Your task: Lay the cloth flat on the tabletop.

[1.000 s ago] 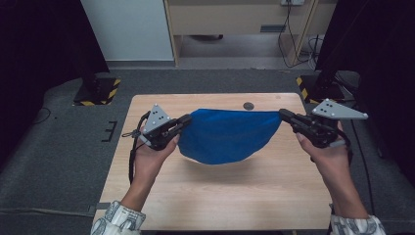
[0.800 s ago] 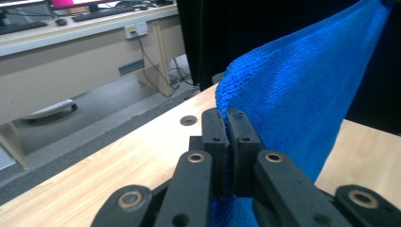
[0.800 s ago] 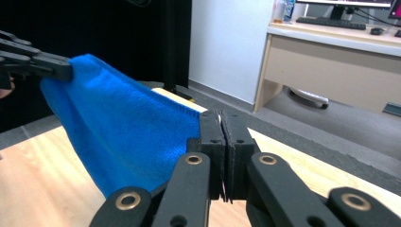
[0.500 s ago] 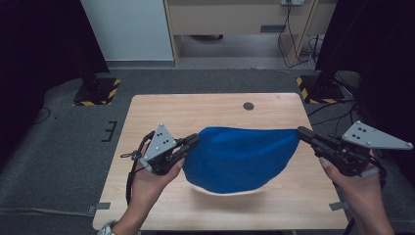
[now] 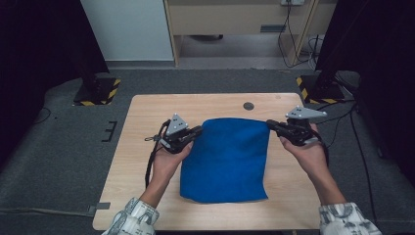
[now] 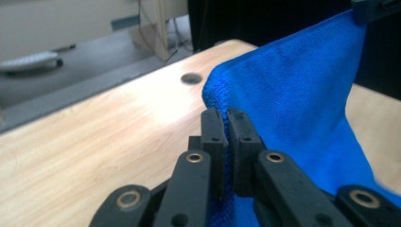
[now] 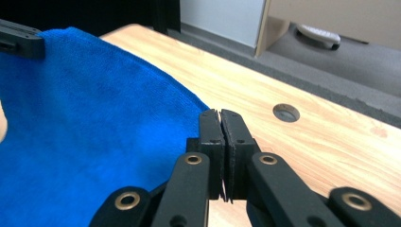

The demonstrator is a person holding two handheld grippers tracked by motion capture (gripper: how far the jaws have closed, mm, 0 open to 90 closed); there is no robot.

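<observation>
A blue cloth (image 5: 226,159) lies spread on the wooden table (image 5: 147,112), its near edge towards the person. My left gripper (image 5: 199,130) is shut on the cloth's far left corner (image 6: 222,101), and the blue fabric is pinched between its black jaws (image 6: 226,130). My right gripper (image 5: 269,124) is shut on the far right corner, where the cloth (image 7: 85,127) runs into its closed jaws (image 7: 221,132). The far edge of the cloth is stretched between the two grippers, slightly above the tabletop. Each gripper view shows the other gripper's tip at the far corner.
A round cable hole (image 5: 248,105) sits in the table beyond the cloth. Bare wood lies left and right of the cloth. Black stands with yellow-striped bases (image 5: 98,90) flank the table on grey carpet, and a cabinet (image 5: 235,19) stands behind.
Both grippers, still holding the corners, came down and moved the cloth away from the person. The hanging cloth now lies laid out flat on the table.
</observation>
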